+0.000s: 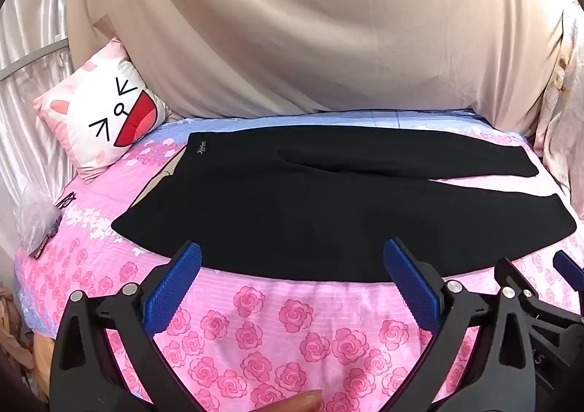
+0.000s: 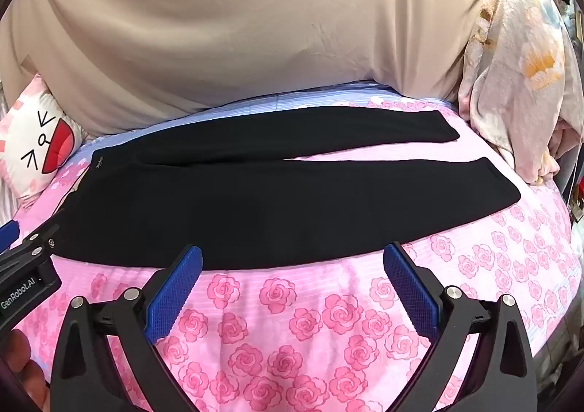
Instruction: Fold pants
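While the black pants (image 1: 328,200) lie spread flat across the pink rose-print bedsheet (image 1: 277,331), waistband toward the cat-face pillow (image 1: 106,120), we hold both tools just short of their near edge. Our left gripper (image 1: 292,251) and right gripper (image 2: 292,251) gape wide, gripping nothing.

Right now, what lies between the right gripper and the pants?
Only bare rose-print sheet separates the right gripper from the pants, per the right wrist view.
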Action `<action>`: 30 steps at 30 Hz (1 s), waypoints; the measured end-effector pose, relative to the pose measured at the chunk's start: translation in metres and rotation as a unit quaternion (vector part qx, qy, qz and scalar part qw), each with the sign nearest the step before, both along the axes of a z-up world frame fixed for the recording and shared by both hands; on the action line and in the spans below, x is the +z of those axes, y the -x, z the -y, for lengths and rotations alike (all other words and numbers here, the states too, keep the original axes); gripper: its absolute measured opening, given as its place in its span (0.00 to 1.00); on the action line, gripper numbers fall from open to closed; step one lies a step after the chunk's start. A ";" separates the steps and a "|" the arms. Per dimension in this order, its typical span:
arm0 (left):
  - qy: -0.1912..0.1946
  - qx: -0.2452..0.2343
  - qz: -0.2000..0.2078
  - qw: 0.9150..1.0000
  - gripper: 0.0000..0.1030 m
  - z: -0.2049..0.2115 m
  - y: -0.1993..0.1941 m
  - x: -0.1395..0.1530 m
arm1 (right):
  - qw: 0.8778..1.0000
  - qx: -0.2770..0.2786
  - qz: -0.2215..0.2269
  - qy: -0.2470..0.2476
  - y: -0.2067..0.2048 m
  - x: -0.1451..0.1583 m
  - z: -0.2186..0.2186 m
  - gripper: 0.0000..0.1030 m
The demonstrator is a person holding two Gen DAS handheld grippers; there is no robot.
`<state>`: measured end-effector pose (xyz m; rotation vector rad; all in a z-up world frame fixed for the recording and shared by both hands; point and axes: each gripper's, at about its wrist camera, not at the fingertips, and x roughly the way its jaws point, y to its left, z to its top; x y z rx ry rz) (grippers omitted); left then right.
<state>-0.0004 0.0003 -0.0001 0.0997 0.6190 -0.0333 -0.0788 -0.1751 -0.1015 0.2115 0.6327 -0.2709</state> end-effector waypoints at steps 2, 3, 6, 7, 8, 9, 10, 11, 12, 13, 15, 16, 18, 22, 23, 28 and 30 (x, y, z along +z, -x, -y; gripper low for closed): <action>-0.005 -0.003 -0.009 1.000 0.95 0.001 -0.002 0.000 | 1.000 0.000 -0.001 0.000 -0.001 -0.001 0.001 0.95; -0.004 -0.003 -0.010 1.000 0.95 0.001 -0.002 0.000 | 1.000 0.000 -0.001 0.000 -0.001 -0.001 0.002 0.95; -0.003 -0.001 -0.009 1.000 0.95 -0.007 -0.006 -0.003 | 1.000 0.002 -0.003 0.004 -0.002 -0.002 0.003 0.95; -0.002 -0.001 -0.009 1.000 0.95 -0.008 -0.006 -0.004 | 1.000 0.003 -0.004 0.004 -0.003 -0.003 0.004 0.95; -0.001 -0.002 -0.010 1.000 0.95 -0.009 -0.007 -0.005 | 1.000 0.003 -0.005 0.004 -0.004 -0.004 0.006 0.95; -0.004 0.001 -0.011 1.000 0.95 -0.005 -0.006 -0.006 | 1.000 0.004 -0.005 0.003 -0.005 -0.004 0.008 0.95; -0.003 0.001 -0.012 1.000 0.95 -0.006 -0.006 -0.007 | 1.000 0.004 -0.004 0.004 -0.005 -0.005 0.009 0.95; -0.002 0.001 -0.012 1.000 0.95 -0.007 -0.006 -0.007 | 1.000 0.005 -0.004 0.004 -0.005 -0.005 0.011 0.95; -0.001 0.001 -0.013 1.000 0.95 -0.008 -0.006 -0.008 | 1.000 0.004 -0.004 0.005 -0.005 -0.003 0.008 0.95; 0.000 0.000 -0.013 1.000 0.95 -0.010 -0.005 -0.009 | 1.000 0.003 -0.004 0.006 -0.005 -0.003 0.006 0.95; -0.007 -0.001 -0.018 1.000 0.95 -0.007 -0.006 -0.017 | 1.000 0.002 -0.006 0.009 -0.005 -0.007 0.000 0.95; -0.007 -0.002 -0.019 1.000 0.95 -0.007 -0.007 -0.017 | 1.000 0.003 -0.007 0.010 -0.005 -0.007 0.000 0.95; -0.008 -0.003 -0.021 1.000 0.95 -0.006 -0.008 -0.018 | 1.000 0.004 -0.007 0.011 -0.006 -0.007 0.000 0.95; -0.009 -0.004 -0.025 1.000 0.95 -0.003 -0.011 -0.020 | 1.000 0.005 -0.007 0.014 -0.008 -0.006 0.000 0.95; -0.009 -0.004 -0.026 1.000 0.95 -0.004 -0.012 -0.021 | 1.000 0.005 -0.007 0.014 -0.009 -0.006 0.000 0.95; -0.012 -0.009 -0.027 1.000 0.95 0.000 -0.012 -0.021 | 1.000 0.003 -0.008 0.016 -0.011 -0.007 -0.001 0.95; -0.013 -0.011 -0.028 0.999 0.95 0.002 -0.012 -0.022 | 1.000 0.004 -0.010 0.015 -0.012 -0.008 -0.001 0.95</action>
